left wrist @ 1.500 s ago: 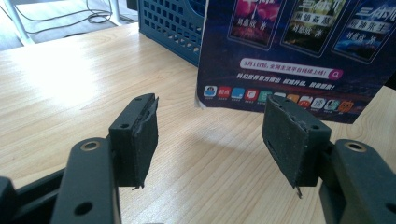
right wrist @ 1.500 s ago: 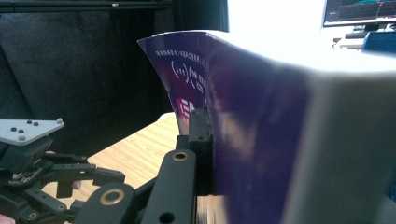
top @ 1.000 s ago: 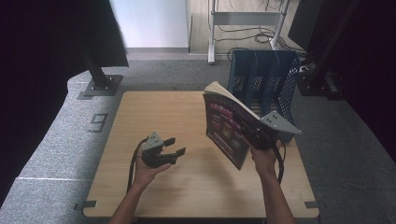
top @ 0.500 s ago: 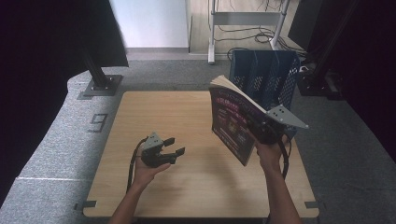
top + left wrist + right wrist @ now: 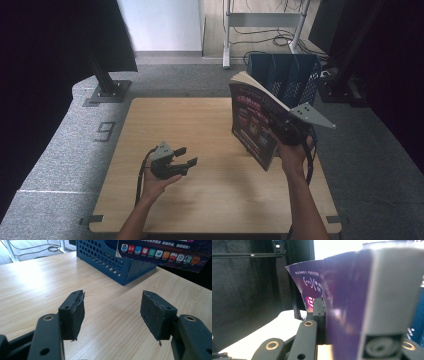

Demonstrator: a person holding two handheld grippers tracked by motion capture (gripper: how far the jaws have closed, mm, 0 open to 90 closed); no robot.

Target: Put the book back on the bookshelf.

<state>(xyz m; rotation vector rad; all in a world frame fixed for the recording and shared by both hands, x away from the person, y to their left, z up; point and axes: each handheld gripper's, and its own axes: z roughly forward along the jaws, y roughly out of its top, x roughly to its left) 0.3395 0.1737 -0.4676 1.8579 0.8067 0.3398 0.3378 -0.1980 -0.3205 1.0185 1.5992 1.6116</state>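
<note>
While right gripper (image 5: 286,131) jaws pinch thick purple-covered magazine (image 5: 252,122), magazine hangs upright above tabletop (image 5: 200,125) at 3 o'clock, just before blue plastic slotted file rack (image 5: 285,75). Lift done; slotting into rack left. Left gripper (image 5: 180,159) rests at 7 o'clock, jaws spread, empty. Since earlier frame, magazine carried higher, toward rack.

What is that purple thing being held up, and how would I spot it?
Look at the wooden table, then at the blue slotted rack at its far right edge. Just in front of that rack, the right gripper holds a magazine upright in the air. Its dark purple cover with pink lettering and pale page edges sets it apart.
</note>
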